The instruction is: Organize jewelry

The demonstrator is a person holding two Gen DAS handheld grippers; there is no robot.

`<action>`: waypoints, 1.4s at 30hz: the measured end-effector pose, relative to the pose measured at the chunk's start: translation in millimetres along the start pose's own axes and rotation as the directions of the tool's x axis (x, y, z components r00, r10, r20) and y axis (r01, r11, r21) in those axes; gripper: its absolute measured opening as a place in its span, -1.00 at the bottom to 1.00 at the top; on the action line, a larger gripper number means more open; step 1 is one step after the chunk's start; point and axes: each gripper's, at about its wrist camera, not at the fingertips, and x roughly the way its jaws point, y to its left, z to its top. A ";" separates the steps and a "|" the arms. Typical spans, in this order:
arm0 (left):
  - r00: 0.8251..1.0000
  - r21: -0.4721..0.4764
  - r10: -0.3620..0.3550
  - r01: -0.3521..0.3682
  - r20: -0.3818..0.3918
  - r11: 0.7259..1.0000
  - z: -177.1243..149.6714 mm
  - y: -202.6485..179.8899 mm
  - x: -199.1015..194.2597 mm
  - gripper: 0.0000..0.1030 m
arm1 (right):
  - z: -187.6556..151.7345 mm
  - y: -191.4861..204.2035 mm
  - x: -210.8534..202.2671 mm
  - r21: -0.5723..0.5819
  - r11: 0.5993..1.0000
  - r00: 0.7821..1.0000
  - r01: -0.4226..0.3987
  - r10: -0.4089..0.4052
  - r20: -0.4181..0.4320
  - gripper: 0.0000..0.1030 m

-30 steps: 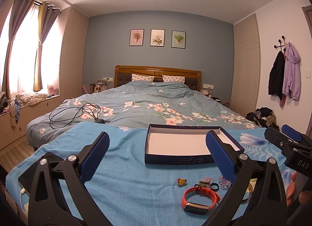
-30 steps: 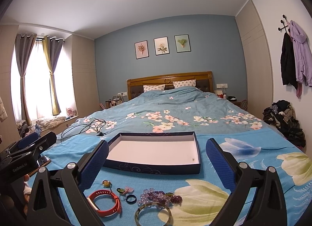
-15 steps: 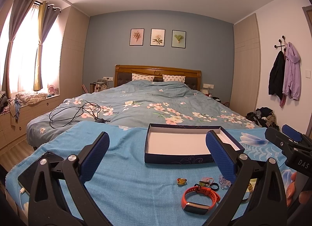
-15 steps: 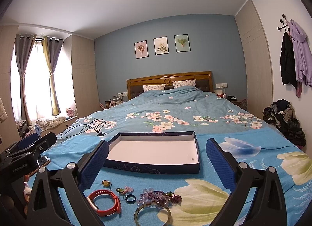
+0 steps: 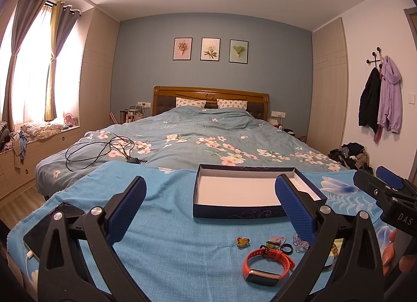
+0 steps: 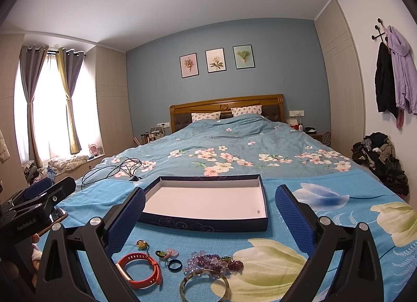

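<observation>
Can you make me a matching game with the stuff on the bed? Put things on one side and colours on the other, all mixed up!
Things:
1. watch band
2. small ring
3. bead bracelet
4. box, inside

Colours:
A. purple
B. white
C. orange-red
D. dark blue

Pairs: 1-C, 2-D, 3-A, 4-B

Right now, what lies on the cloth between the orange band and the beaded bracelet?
In the right wrist view, a dark ring and a small green and pink charm lie between the orange band and the beaded bracelet.
</observation>
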 end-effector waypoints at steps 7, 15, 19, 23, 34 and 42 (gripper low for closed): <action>1.000 0.000 -0.001 0.001 0.000 1.000 0.1 0.1 -0.1 0.89 | -0.9 0.6 -0.4 0.001 1.000 1.000 -0.001 0.001 -0.003 0.87; 1.000 0.000 -0.001 0.001 -0.001 1.000 -1.0 0.2 0.6 0.89 | -2.2 1.0 1.3 0.002 1.000 1.000 -0.001 0.001 -0.008 0.87; 1.000 0.000 -0.001 0.001 -0.002 1.000 -1.1 0.1 0.4 0.89 | -2.5 1.5 1.7 0.002 1.000 1.000 -0.001 0.001 -0.008 0.87; 1.000 0.000 -0.003 0.003 -0.004 1.000 -1.6 0.1 0.4 0.89 | -2.5 1.8 1.6 0.004 1.000 1.000 -0.001 0.001 -0.010 0.87; 1.000 0.006 -0.007 0.007 -0.019 1.000 -1.4 0.6 0.4 0.89 | -5.5 2.9 4.8 0.003 1.000 1.000 -0.004 0.004 -0.018 0.87; 0.998 0.016 -0.018 0.020 -0.064 1.000 -3.3 -0.2 12.0 0.89 | -9.9 1.5 12.2 -0.015 1.000 0.998 -0.005 0.004 -0.067 0.87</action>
